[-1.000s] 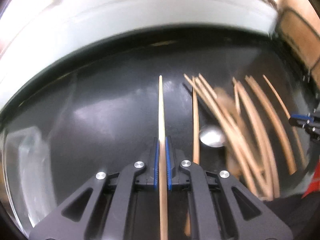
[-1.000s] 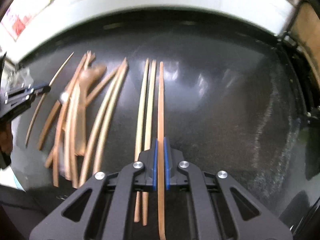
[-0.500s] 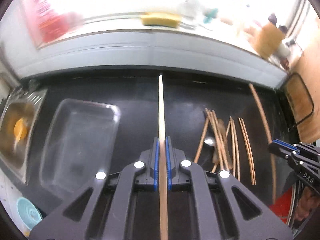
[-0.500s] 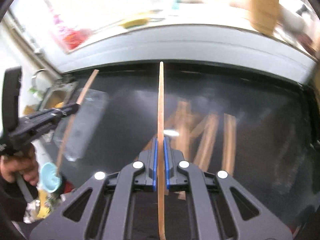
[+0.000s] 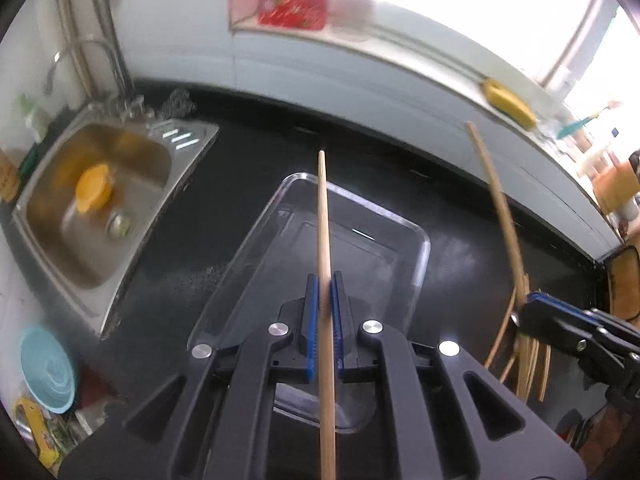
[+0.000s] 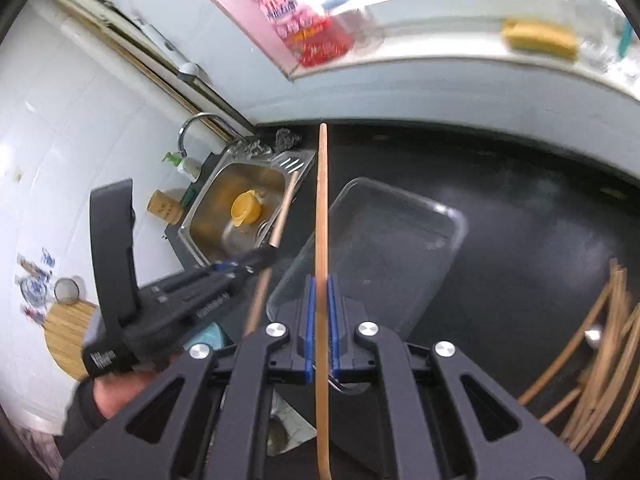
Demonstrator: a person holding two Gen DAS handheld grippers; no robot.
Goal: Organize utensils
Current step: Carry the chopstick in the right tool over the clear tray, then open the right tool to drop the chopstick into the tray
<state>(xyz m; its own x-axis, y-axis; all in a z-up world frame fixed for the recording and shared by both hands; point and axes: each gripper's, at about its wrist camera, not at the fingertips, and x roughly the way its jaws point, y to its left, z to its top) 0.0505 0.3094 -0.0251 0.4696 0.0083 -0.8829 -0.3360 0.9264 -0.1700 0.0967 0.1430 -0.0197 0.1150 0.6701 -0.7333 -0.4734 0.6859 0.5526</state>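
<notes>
1. Risk: each chopstick juts far past your fingers, so a tip could catch the rim of the clear tray (image 5: pixel 422 256) and tip or skid out of it.
2. Your left gripper (image 5: pixel 325 322) has its fingers narrowed onto a pale chopstick (image 5: pixel 322 216) hovering above the tray.
3. Your right gripper (image 6: pixel 319 320) pinches a darker chopstick (image 6: pixel 321 208) likewise.
4. Remaining chopsticks (image 6: pixel 600 352) lie loose on the black worktop (image 6: pixel 540 232), seemingly around a blurred spoon.
</notes>
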